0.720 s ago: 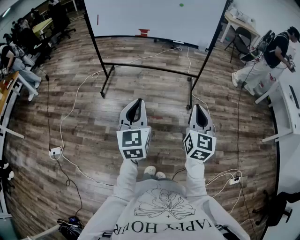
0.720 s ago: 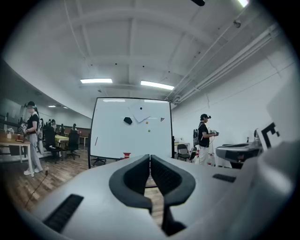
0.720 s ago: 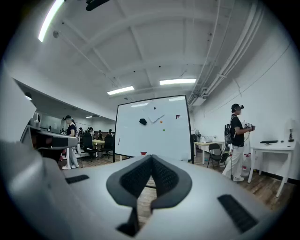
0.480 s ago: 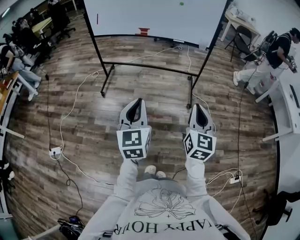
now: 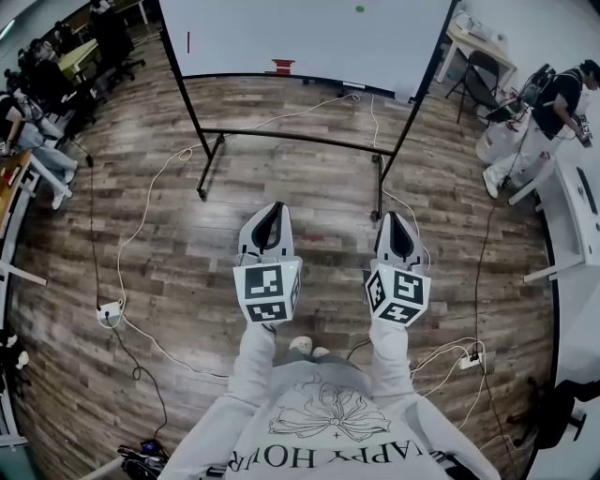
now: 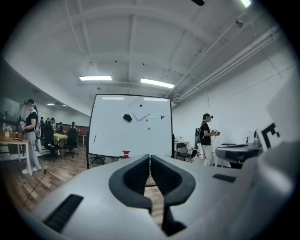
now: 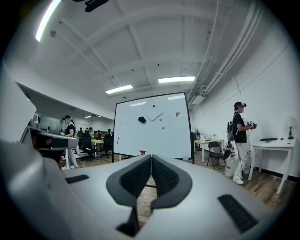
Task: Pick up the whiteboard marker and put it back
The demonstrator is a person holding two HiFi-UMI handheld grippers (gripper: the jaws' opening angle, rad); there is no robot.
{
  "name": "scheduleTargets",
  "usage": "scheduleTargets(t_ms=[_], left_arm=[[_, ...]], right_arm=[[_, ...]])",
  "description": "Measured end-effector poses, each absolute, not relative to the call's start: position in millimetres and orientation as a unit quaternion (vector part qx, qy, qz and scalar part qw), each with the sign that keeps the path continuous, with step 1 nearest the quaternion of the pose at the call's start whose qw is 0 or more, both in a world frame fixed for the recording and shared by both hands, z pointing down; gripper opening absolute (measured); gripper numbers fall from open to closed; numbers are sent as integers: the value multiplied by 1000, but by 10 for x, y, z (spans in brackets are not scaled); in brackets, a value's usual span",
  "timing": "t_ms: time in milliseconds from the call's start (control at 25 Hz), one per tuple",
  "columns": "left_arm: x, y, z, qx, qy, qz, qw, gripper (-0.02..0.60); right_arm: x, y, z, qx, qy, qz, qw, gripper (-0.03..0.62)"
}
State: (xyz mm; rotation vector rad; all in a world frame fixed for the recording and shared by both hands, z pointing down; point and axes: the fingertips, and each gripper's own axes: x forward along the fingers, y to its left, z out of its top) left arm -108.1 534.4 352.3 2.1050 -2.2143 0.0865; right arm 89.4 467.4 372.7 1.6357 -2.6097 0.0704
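Note:
A white whiteboard [image 5: 300,28] on a black wheeled stand stands a few steps ahead. On its left part clings a thin dark red stick [image 5: 187,41], possibly the marker; it also shows as a stick [image 6: 95,138] in the left gripper view. On the board's bottom ledge sits a small red object [image 5: 282,66]. A black eraser [image 6: 127,117] sticks higher up. My left gripper [image 5: 272,208] and right gripper [image 5: 397,218] are held side by side at waist height, level, pointing at the board. Both are shut and empty, left gripper [image 6: 150,157] and right gripper [image 7: 151,157] with pads together.
The stand's crossbar [image 5: 300,139] and feet lie between me and the board. White cables [image 5: 141,225] and a power strip [image 5: 110,307] trail over the wood floor. A person [image 5: 553,103] stands by white tables [image 5: 581,216] on the right. Seated people [image 5: 37,122] are at desks on the left.
The view has shifted a little, so the board's left post sits further left. The person on the right has stepped. Both grippers keep the same pose, shut.

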Motion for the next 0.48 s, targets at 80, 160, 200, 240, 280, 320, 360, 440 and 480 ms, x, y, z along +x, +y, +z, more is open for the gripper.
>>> scheduleTargets(t_ms=[80, 160, 200, 240, 280, 320, 360, 440, 480], left_arm=[[-1092, 5310, 3556, 692, -720, 29, 43, 9], [-1099, 5279, 3595, 695, -717, 30, 45, 9], [-1099, 5259, 3615, 696, -716, 31, 46, 9], [-1097, 5235, 3632, 697, -715, 31, 48, 9], [-1091, 5205, 3648, 697, -714, 32, 50, 9], [-1084, 5171, 3663, 698, -714, 33, 52, 9], [-1078, 5133, 3677, 698, -713, 34, 53, 9], [-1076, 5049, 3703, 699, -712, 33, 58, 11], [-1078, 5001, 3716, 700, -711, 31, 60, 11]], right_arm=[[880, 4658, 3760, 533, -845, 26, 29, 5], [862, 4658, 3808, 532, -845, 32, 30, 5], [859, 4654, 3835, 533, -845, 34, 31, 5], [862, 4641, 3862, 533, -844, 36, 32, 5], [870, 4619, 3888, 535, -844, 37, 34, 4], [877, 4591, 3910, 536, -843, 39, 36, 5], [882, 4556, 3925, 536, -842, 41, 38, 4], [878, 4472, 3943, 537, -842, 42, 40, 5], [869, 4424, 3951, 536, -842, 41, 41, 3]])
